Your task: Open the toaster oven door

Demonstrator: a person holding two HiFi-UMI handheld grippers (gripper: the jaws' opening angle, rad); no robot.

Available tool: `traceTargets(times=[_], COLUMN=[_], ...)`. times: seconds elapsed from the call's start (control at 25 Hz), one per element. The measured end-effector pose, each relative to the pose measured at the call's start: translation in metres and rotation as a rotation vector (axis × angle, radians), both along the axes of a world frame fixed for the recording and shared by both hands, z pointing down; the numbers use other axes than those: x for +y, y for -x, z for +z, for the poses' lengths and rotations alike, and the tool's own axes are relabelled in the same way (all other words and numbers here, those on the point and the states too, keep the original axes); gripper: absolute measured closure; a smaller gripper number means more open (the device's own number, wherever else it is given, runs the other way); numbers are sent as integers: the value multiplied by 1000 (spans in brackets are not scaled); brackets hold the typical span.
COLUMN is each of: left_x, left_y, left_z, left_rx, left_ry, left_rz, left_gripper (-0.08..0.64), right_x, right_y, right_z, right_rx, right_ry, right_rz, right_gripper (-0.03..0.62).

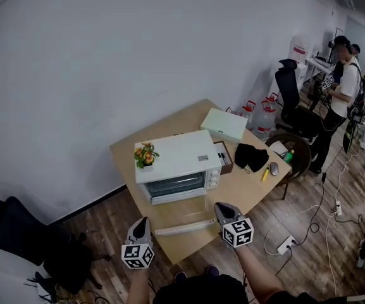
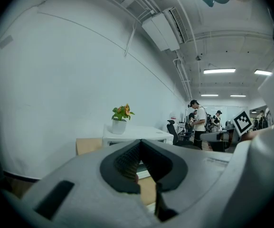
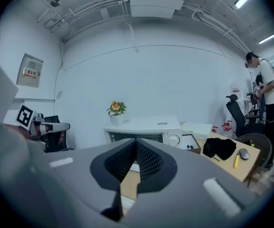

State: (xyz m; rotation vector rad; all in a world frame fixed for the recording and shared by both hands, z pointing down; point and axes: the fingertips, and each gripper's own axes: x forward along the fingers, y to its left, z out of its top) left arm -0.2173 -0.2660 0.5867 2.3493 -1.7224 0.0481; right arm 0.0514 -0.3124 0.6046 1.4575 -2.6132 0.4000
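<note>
Wall point(image 1: 106, 56), white, fills the upper part of my head view. A light wooden table point(image 1: 185, 116) stands with its far corner toward it. A person point(image 1: 343, 87) stands well off to the right, beyond a black office chair point(image 1: 293, 94). The toaster oven point(image 1: 176, 160), white, sits at the middle of the table with its front turned toward me. Its glass door point(image 1: 177, 185) stands upright and closed against the body, and the control knobs are at the door's right. A flat white box point(image 1: 224, 124) lies behind the oven on the right. A black cloth point(image 1: 252, 156) lies to the oven's right. My left gripper point(image 1: 143, 221) is held at the near edge of the table, left of the oven's front and clear of it. In the left gripper view its jaws meet at the tips with nothing between them. My right gripper point(image 1: 221, 208) is held over the near edge, right of the door, and is also apart from the oven. In the right gripper view its jaws are likewise closed together and empty, pointing at the oven front. A white strip point(image 1: 185, 228) lies along the near edge between the two grippers. A potted plant point(image 1: 145, 155) stands on the oven's top at its left end. A mouse point(image 1: 274, 168) and a yellow marker point(image 1: 266, 173) lie just beside each other near the table's right corner.
</note>
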Motion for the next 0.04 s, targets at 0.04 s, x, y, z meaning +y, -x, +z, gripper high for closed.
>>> traceTargets(times=[0.04], left_x=[0], left_y=[-2], left_z=[1], left_rx=[-2], left_ry=[6], left_rz=[5], left_gripper=[561], right_x=[0], right_y=[0], right_z=[0], right_rx=[-6], right_ry=[4], right_rz=[-2], right_gripper=[581])
